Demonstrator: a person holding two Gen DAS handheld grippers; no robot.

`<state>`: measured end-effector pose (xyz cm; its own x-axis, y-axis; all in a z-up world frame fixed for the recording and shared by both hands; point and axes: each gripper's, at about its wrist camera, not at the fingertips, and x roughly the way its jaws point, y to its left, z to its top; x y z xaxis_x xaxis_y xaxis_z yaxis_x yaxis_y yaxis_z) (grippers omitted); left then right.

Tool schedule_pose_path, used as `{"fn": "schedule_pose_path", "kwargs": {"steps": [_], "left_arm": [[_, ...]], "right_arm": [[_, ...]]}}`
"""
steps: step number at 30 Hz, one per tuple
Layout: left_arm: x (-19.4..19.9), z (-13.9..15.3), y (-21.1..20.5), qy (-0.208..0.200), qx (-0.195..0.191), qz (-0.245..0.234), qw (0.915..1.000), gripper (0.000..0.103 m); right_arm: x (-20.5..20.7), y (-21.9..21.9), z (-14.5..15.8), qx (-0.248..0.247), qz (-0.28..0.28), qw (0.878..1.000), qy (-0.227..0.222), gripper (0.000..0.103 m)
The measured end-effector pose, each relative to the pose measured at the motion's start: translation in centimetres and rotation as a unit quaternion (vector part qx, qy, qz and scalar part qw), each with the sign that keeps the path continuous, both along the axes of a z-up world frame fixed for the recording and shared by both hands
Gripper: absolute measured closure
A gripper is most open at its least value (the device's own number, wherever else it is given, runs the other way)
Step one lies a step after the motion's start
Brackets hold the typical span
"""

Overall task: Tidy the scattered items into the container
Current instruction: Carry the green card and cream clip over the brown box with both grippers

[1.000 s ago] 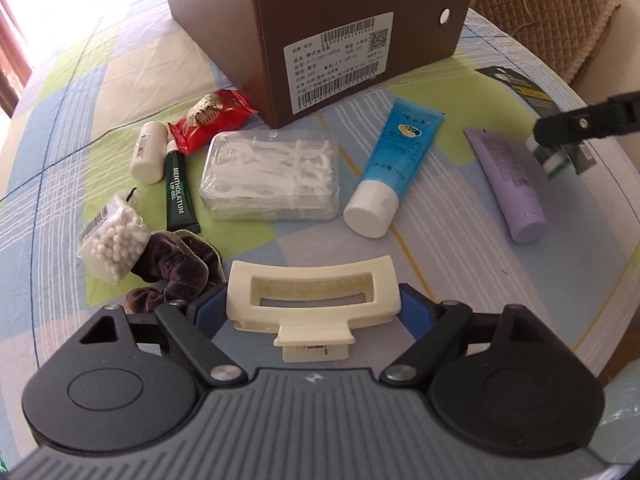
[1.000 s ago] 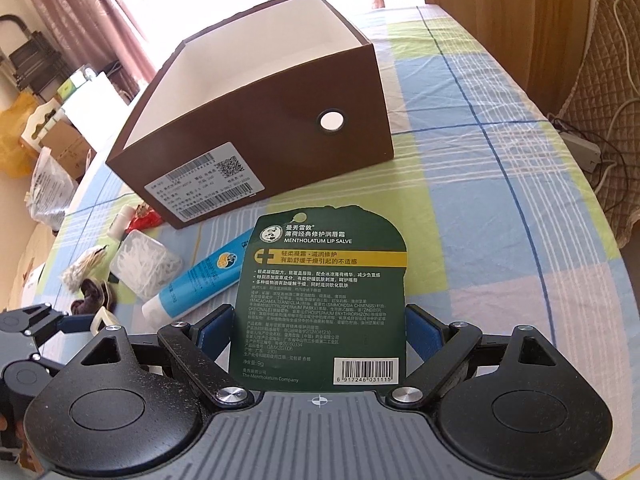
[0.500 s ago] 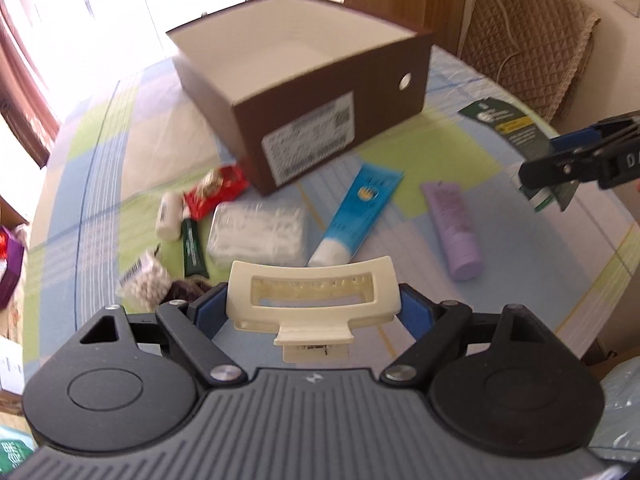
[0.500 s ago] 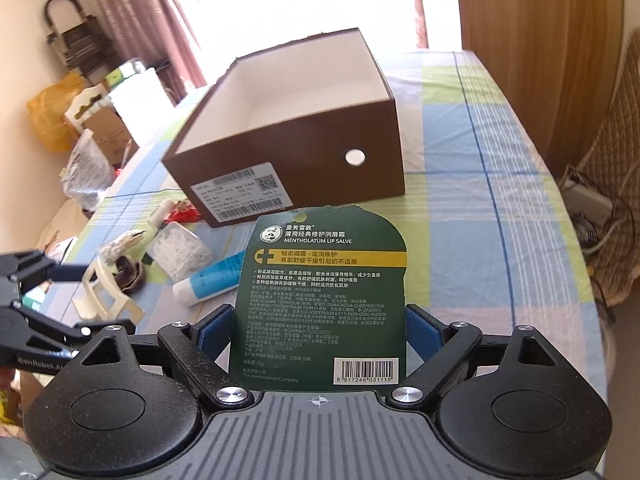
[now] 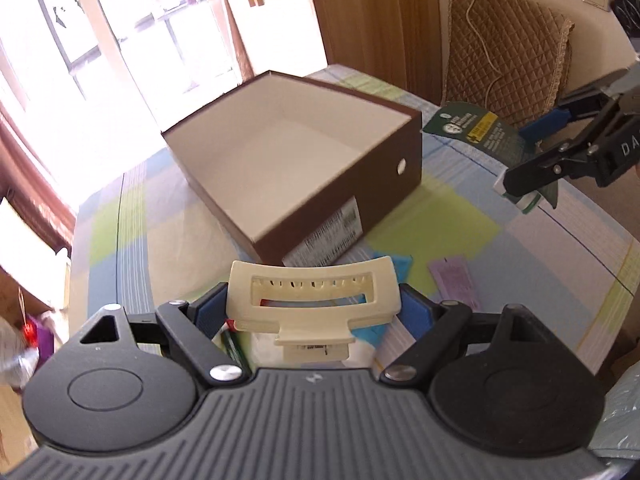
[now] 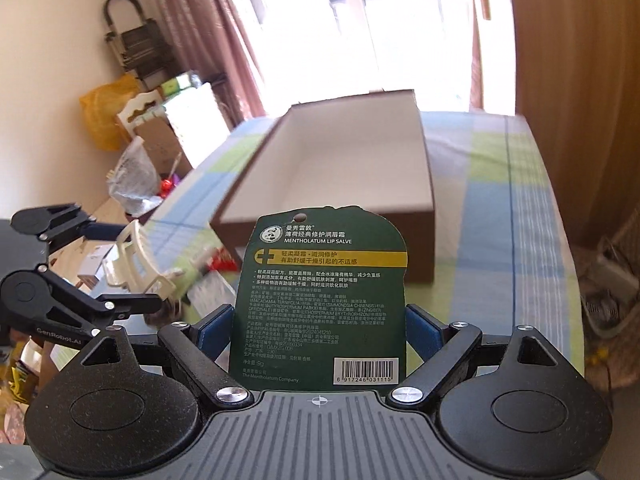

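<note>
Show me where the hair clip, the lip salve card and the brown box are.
hair clip [image 5: 312,304], left wrist view, on its cream top bar.
lip salve card [image 6: 324,292], right wrist view, on the green printed back.
brown box [image 5: 360,184], left wrist view, on its brown outer wall.

Both wrist cameras look forward along their fingers from above the table [image 5: 460,216]. The left one faces the box [image 5: 320,216] from close; the right one views the same box [image 6: 400,240] end-on.
</note>
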<state>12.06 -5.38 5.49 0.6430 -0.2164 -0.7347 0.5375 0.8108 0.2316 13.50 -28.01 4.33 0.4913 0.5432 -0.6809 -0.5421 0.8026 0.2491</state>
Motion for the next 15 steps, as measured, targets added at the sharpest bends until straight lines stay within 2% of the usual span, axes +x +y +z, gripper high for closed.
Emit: {"fn": "schedule_pose_path", "kwargs": {"steps": [6, 15], "left_arm": [[4.4, 2.5, 0.0, -0.018, 0.007, -0.040, 0.9990, 0.018], [11.1, 3.7, 0.0, -0.031, 0.007, -0.087, 0.9957, 0.018]], "right_arm": [[4.1, 2.3, 2.5, -0.006, 0.035, 0.999, -0.015, 0.012], [10.2, 5.4, 2.9, -0.042, 0.064, 0.997, -0.035, 0.012]]}}
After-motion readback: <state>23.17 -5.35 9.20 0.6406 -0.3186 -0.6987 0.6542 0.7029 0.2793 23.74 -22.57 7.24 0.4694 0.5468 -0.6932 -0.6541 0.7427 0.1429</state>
